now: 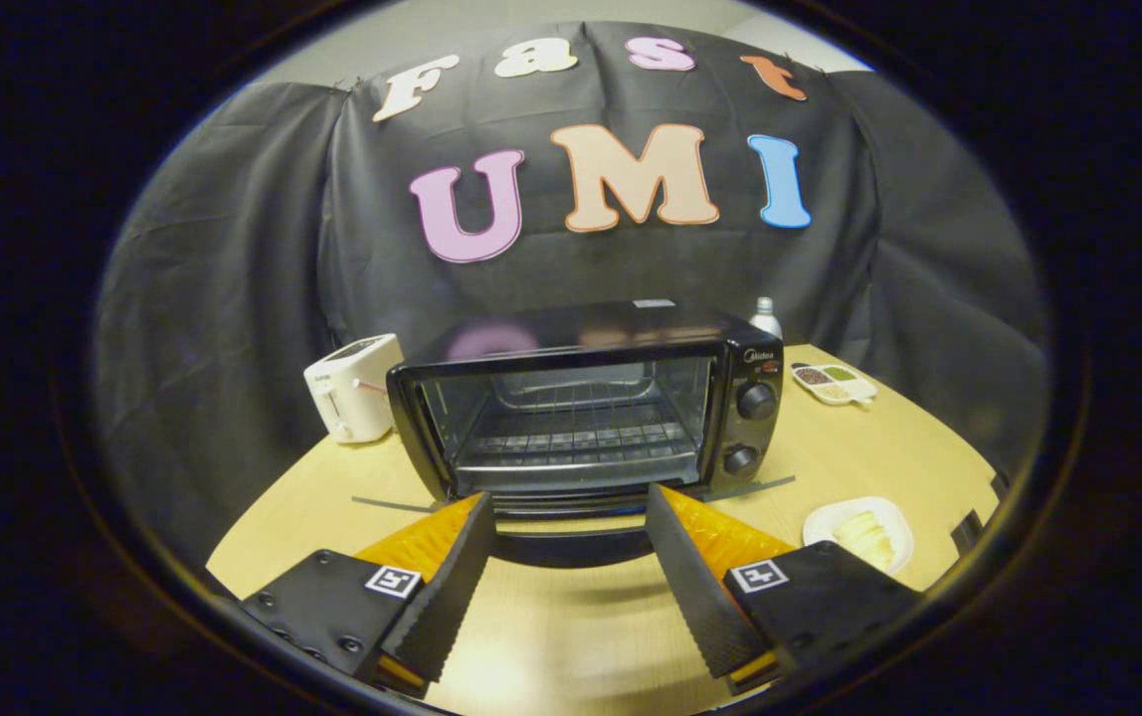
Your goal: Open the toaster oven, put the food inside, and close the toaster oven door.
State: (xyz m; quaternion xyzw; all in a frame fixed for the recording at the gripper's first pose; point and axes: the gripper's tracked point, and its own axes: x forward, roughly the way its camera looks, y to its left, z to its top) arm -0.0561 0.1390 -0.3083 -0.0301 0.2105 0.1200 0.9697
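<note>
Standing just ahead of the spread, empty gripper (567, 557), the black glass-fronted toaster oven (586, 408) is seen with its door (571, 532) dropped open. Pale sliced food (865, 537) on a white plate (825, 522) — judged light, soft, bruisable — is best pinched gently across its sides.

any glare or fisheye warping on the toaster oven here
Gripper view: the toaster oven top carries a soft purple and pale reflection of the wall; its body bulges from fisheye curvature, as does the table edge; focus is sharp; the open tongs cast a faint shadow beneath the lowered door.
</note>
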